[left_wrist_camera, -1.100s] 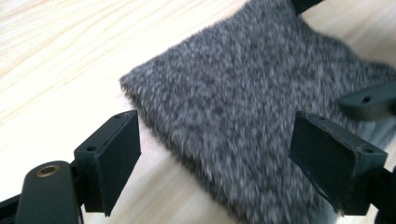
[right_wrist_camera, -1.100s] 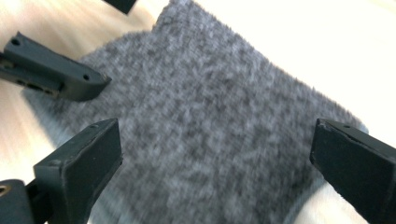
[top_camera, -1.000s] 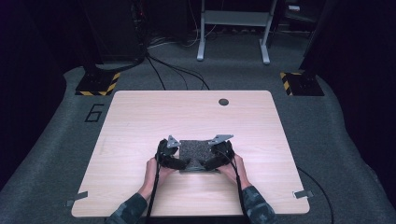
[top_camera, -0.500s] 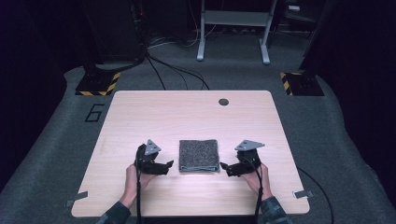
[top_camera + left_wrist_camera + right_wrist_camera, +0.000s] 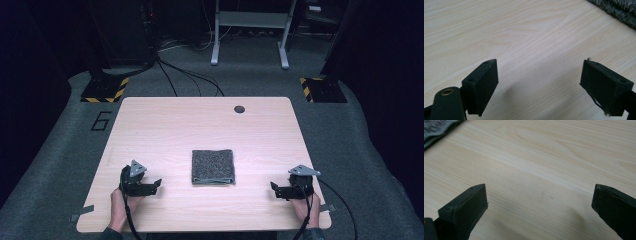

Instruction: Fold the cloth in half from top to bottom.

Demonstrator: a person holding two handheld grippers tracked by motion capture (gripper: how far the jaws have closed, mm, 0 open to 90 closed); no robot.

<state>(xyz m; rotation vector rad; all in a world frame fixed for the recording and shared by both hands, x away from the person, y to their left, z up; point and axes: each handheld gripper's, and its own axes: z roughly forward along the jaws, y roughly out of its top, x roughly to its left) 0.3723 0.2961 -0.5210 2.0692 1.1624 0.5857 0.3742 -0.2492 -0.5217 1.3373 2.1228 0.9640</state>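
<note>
Your left claw (image 5: 156, 184) stands wide open, with nothing between its jaws. In the left gripper view the two black pads (image 5: 482, 85) are far apart and bare wood shows across the whole gap. The claw sits low over the worktop (image 5: 165, 125) near its front left corner and points toward the cloth (image 5: 213, 166); it touches nothing that can be seen.

Your right claw (image 5: 274, 188) is likewise released and empty. Its jaws are spread wide in the right gripper view, again with bare wood in the gap. It sits near the front right corner, also pointing inward at the cloth.

The cloth, grey and folded into a neat rectangle, lies flat at the middle of the worktop, between the two claws and well apart from each. A strip of its edge (image 5: 616, 10) shows at the top right of the left gripper view, and a corner (image 5: 436, 130) at the top left of the right gripper view.
</note>
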